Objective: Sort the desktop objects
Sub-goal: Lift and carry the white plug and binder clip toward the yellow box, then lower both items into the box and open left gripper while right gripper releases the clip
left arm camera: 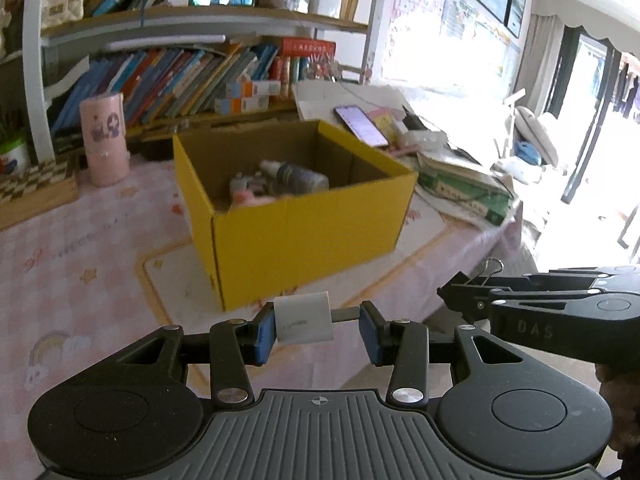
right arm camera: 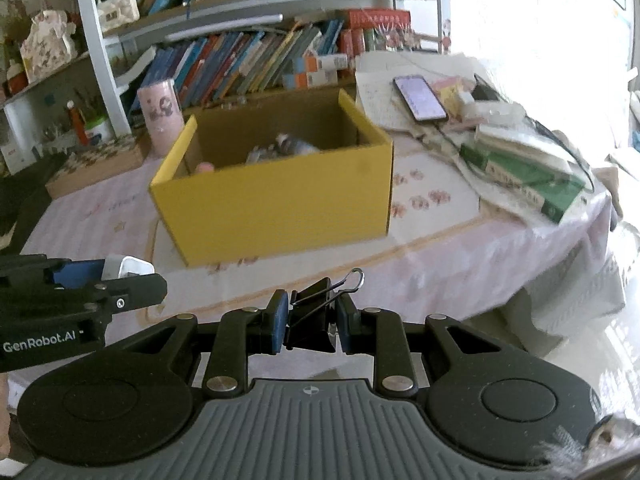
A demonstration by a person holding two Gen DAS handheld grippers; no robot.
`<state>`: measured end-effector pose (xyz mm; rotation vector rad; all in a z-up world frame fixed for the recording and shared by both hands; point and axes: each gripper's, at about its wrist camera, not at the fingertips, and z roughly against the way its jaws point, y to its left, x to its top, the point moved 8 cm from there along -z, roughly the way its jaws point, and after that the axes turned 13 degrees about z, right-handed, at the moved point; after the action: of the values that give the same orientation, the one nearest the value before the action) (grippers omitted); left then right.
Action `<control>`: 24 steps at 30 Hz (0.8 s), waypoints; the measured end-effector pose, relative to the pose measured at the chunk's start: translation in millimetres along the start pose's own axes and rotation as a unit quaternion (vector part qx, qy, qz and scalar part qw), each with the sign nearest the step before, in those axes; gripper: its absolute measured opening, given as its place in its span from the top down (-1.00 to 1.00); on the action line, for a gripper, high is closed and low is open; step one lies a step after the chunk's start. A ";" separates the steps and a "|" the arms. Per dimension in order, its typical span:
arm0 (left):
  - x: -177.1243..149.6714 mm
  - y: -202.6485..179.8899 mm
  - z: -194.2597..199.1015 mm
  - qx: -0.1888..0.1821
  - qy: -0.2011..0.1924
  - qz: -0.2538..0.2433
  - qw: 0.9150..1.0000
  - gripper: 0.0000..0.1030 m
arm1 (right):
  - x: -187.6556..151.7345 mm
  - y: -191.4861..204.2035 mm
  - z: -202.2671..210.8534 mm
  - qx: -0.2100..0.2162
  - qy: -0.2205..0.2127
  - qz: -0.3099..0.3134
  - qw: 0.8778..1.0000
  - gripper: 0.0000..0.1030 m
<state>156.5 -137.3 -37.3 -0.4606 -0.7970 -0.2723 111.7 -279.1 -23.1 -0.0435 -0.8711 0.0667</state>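
the left gripper (left arm camera: 318,330) pinches a white charger (left arm camera: 304,317), the right gripper (right arm camera: 310,326) a black binder clip (right arm camera: 316,312) (gripped off-centre); either could slip short of the yellow box (left arm camera: 296,236).

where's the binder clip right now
The black binder clip is pinched in the right gripper, held above the pink tablecloth just short of the yellow box.

Behind the desk, shelves crammed with leaning books (left arm camera: 168,80) – pink cylinder (left arm camera: 105,138) standing in front, checkered board (left arm camera: 32,184) to its left. At the right end, lit phone (left arm camera: 361,125) lying on papers, green book (right arm camera: 528,184) beside. Cream pearl-handled bag (right arm camera: 117,5) up on a shelf.
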 end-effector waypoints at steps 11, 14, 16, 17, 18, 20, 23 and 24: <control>58.5 -13.5 -25.8 0.043 -0.065 0.016 0.997 0.19 | 69.4 -36.6 -25.3 0.042 -0.062 0.045 0.996 0.54; 74.9 -13.8 -36.3 0.058 -0.079 0.022 0.995 0.19 | 89.7 -40.7 -37.1 0.054 -0.075 0.067 0.993 0.54; 82.9 -12.9 -43.1 0.066 -0.085 0.027 0.994 0.19 | 102.0 -42.3 -46.5 0.063 -0.081 0.082 0.991 0.54; 87.1 -11.8 -47.3 0.071 -0.088 0.031 0.993 0.19 | 106.8 -42.9 -51.5 0.066 -0.083 0.088 0.990 0.54; 91.0 -10.7 -51.2 0.074 -0.089 0.035 0.993 0.19 | 112.3 -43.9 -57.4 0.068 -0.084 0.095 0.990 0.54; 97.3 -7.9 -60.9 0.082 -0.090 0.042 0.992 0.19 | 120.9 -44.3 -68.6 0.074 -0.084 0.109 0.988 0.54; 102.3 -2.0 -77.0 0.093 -0.083 0.054 0.991 0.19 | 130.2 -40.9 -90.0 0.084 -0.077 0.137 0.984 0.54; 103.2 -0.8 -82.7 0.096 -0.079 0.054 0.991 0.19 | 131.5 -39.7 -96.8 0.086 -0.073 0.147 0.983 0.54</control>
<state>276.9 -185.3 -11.1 -0.3447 -0.9395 -0.0568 271.8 -309.7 17.6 -0.0049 -0.9975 0.4260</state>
